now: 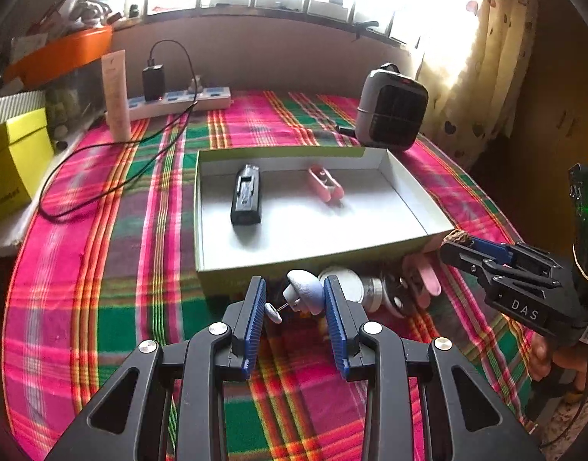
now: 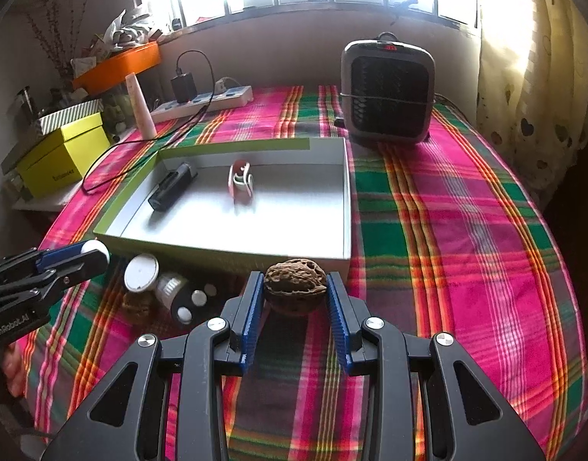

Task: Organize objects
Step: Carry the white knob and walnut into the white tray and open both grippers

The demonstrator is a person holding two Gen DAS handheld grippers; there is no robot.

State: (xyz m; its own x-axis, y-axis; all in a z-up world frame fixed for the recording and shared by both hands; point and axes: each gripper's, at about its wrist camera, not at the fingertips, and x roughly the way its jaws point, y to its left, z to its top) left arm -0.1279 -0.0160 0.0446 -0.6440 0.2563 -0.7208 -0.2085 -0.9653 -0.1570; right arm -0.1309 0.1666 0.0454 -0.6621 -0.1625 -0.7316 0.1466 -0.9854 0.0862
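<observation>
My left gripper [image 1: 294, 288] is shut on a small grey mushroom-shaped piece [image 1: 303, 290] with a thin pin and a white disc, held just before the near wall of the white box [image 1: 409, 188]. My right gripper [image 2: 295, 288] is shut on a brown walnut [image 2: 296, 286] at the box's [image 2: 347, 199] near right corner. Inside the box lie a black device [image 1: 247, 196] [image 2: 173, 188] and a pink clip [image 1: 324, 184] [image 2: 240, 182]. In the other hand's view, the right gripper [image 1: 457, 244] shows at the right and the left gripper [image 2: 92, 255] at the left.
In front of the box lie a white-lidded jar [image 2: 140, 272], a silver and black cylinder [image 2: 182, 299], a second walnut [image 2: 136, 305] and a pink item [image 1: 424, 276]. A heater [image 2: 388, 92], power strip [image 2: 205, 101], tube [image 2: 140, 105], cable and yellow box [image 2: 59, 161] stand behind and left.
</observation>
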